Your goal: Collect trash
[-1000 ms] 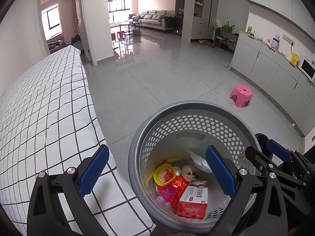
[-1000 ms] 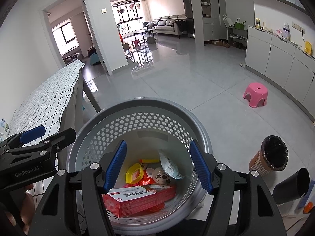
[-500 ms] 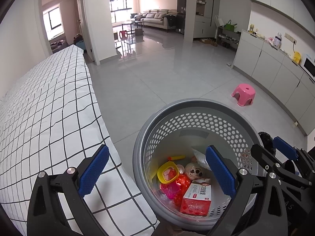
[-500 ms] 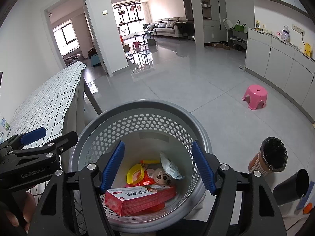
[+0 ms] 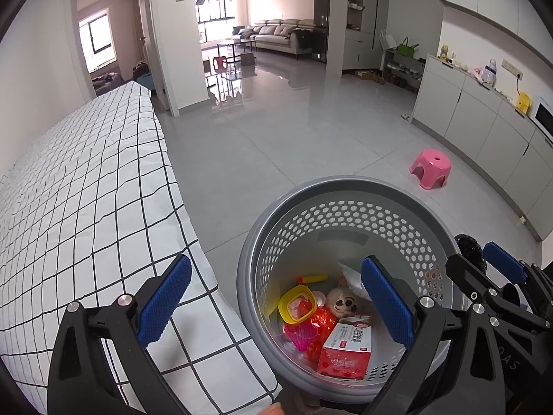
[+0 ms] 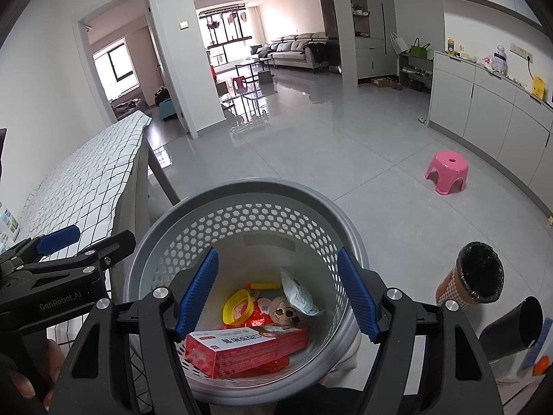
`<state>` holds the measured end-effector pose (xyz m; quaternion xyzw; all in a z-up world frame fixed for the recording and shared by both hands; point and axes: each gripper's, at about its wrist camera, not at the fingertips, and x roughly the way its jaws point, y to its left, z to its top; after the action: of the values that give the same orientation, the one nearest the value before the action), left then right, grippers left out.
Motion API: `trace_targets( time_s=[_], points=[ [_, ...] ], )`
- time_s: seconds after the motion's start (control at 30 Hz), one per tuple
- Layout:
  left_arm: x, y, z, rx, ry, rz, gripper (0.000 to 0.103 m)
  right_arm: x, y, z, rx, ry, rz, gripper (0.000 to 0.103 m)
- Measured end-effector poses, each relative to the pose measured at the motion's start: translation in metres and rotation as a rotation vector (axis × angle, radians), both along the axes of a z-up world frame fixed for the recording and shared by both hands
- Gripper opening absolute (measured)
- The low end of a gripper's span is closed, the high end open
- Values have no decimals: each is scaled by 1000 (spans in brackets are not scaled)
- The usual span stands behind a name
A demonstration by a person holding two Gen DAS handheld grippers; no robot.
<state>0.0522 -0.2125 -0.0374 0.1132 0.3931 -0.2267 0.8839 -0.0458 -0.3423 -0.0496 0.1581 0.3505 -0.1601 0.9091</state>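
A grey perforated basket stands on the floor beside the table; it also shows in the right wrist view. Inside lie a red box, a yellow ring, a small doll head, a white wrapper and red crumpled trash. My left gripper is open and empty, over the basket's left rim. My right gripper is open and empty above the basket.
A table with a white checked cloth lies to the left. A pink stool stands on the grey floor. A lined bin and a black cup sit at the right. White cabinets line the right wall.
Both grippers have drifted slightly; in the left wrist view the basket has shifted right and more tablecloth shows. Both jaws stay open and empty.
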Motion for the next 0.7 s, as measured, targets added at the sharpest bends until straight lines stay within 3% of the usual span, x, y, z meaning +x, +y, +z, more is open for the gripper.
trace_targets(
  time_s=[0.7],
  points=[
    [0, 0, 3, 4, 1, 6, 97, -1, -1, 0, -2, 0, 0, 68]
  ],
)
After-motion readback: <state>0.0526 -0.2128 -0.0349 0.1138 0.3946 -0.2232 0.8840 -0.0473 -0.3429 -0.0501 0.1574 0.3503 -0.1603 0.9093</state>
